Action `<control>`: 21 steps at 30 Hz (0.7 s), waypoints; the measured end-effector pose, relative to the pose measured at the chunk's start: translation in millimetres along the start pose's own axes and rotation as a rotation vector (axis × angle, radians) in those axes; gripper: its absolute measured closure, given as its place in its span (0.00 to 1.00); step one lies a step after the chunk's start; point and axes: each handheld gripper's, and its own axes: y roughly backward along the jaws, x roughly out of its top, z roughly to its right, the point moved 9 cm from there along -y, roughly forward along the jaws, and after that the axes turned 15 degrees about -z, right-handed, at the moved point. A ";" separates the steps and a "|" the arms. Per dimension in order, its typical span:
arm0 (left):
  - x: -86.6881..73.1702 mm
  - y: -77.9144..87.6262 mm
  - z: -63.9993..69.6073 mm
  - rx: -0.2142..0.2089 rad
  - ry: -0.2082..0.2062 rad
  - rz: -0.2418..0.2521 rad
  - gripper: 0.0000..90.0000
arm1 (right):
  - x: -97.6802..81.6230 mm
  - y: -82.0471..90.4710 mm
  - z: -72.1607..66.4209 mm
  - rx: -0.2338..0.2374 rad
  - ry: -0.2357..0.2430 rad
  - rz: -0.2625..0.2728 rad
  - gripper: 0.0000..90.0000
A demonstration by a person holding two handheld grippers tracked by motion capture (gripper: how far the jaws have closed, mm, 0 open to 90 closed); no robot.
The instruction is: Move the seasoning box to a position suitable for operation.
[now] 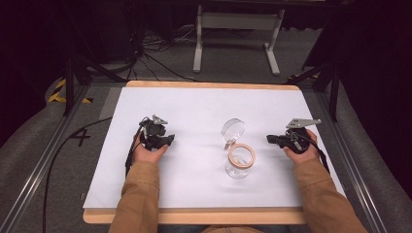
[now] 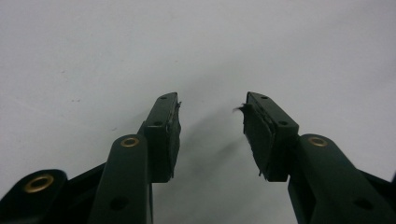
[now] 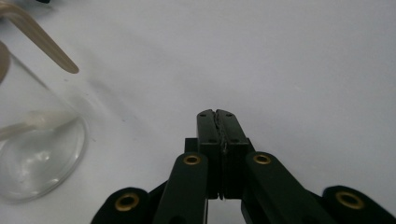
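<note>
While the left gripper (image 1: 170, 140) rests with jaws apart, empty, the right gripper (image 1: 270, 139), jaws pressed together, lies beside the glass jar (image 1: 239, 159) with hinged lid (image 1: 233, 130) on the white table (image 1: 194, 111).

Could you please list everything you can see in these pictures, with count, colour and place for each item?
Clear glass jar with a tan rubber-ringed rim: one, transparent, standing on the sheet between the two grippers, nearer the right one.
Hinged clear glass lid: one, transparent, swung open behind the jar's rim.
White sheet: one, covering most of the tabletop.
Light wooden tabletop: one, tan edges showing around the sheet.
White metal frame: one, on the grey floor beyond the table.
Left gripper: one, black, jaws apart, over bare sheet.
Right gripper: one, black, jaws pressed together, empty, beside the jar.
Tan sleeves: two, entering from the bottom.
</note>
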 end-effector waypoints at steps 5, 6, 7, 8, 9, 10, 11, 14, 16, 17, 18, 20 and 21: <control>5.8 21.2 10.5 0.012 -0.051 -0.010 0.62 | 3.0 2.0 -6.0 0.018 0.015 0.006 1.00; 7.3 23.1 14.1 0.008 -0.048 -0.004 0.61 | 3.2 2.0 -6.4 0.017 0.019 0.005 1.00; 7.9 25.5 16.7 0.003 -0.065 -0.011 0.61 | 3.4 2.1 -6.9 0.018 0.020 0.006 1.00; 7.9 25.5 16.7 0.003 -0.065 -0.011 0.61 | 3.4 2.1 -6.9 0.018 0.020 0.006 1.00; 8.7 27.1 19.4 0.000 -0.072 -0.011 0.61 | 3.7 2.2 -7.5 0.021 0.018 0.007 1.00; 9.3 28.2 21.9 -0.002 -0.084 -0.017 0.61 | 3.9 2.5 -7.7 0.022 0.017 0.008 1.00; 9.5 29.4 25.1 -0.013 -0.085 -0.021 0.61 | 4.1 3.3 -8.2 0.026 0.016 0.008 1.00; 9.5 31.4 26.7 -0.023 -0.087 -0.030 0.61 | 4.5 3.5 -8.7 0.024 0.021 0.008 1.00; 9.2 33.9 28.2 -0.031 -0.080 -0.038 0.60 | 5.1 3.2 -11.2 0.035 0.025 0.005 1.00; 9.4 35.7 28.9 -0.036 -0.086 -0.042 0.60 | 4.9 2.5 -12.2 0.039 0.031 -0.001 1.00; 9.8 36.7 29.2 -0.034 -0.090 -0.042 0.60 | 5.1 1.7 -13.9 0.045 0.035 -0.005 1.00; 10.9 40.4 33.2 -0.044 -0.088 -0.043 0.60 | 5.2 -0.4 -19.2 0.062 0.047 -0.019 1.00; 11.3 41.8 34.9 -0.051 -0.094 -0.045 0.60 | 5.6 -1.2 -22.3 0.073 0.055 -0.025 1.00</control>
